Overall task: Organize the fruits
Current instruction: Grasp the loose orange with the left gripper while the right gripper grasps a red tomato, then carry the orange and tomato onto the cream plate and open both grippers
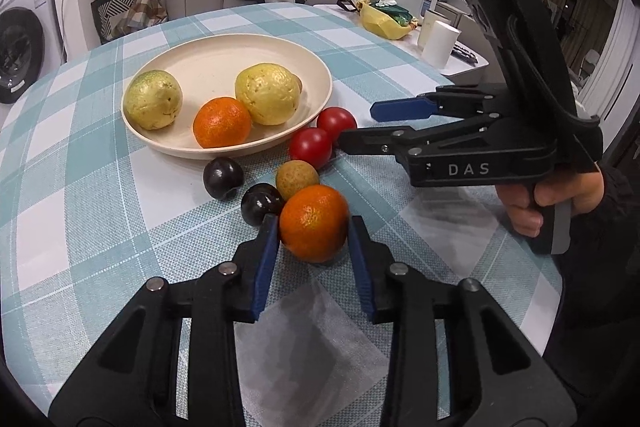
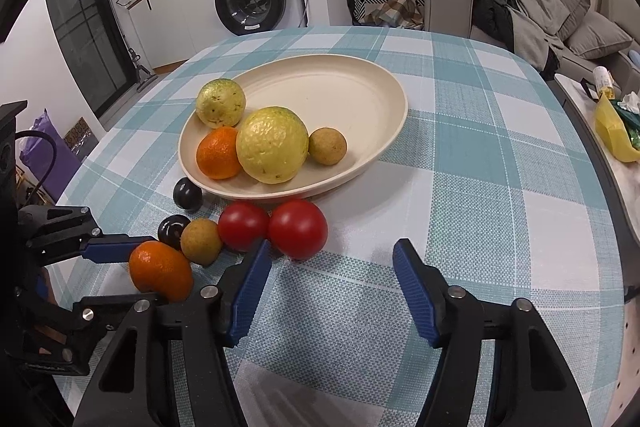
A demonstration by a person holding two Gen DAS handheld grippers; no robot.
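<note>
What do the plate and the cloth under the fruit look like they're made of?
The plate looks like matte cream moulded fibre or plastic rather than glazed ceramic: it shows no sharp glare and a faintly speckled surface, though I can't be sure. The tablecloth looks like woven fabric or textured vinyl, with a visible grid weave in its teal-and-white check.

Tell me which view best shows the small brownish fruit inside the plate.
The right wrist view: the small brownish fruit sits in full sight on the plate, beside the large yellow-green fruit. In the left wrist view that large fruit hides all but a sliver.
</note>
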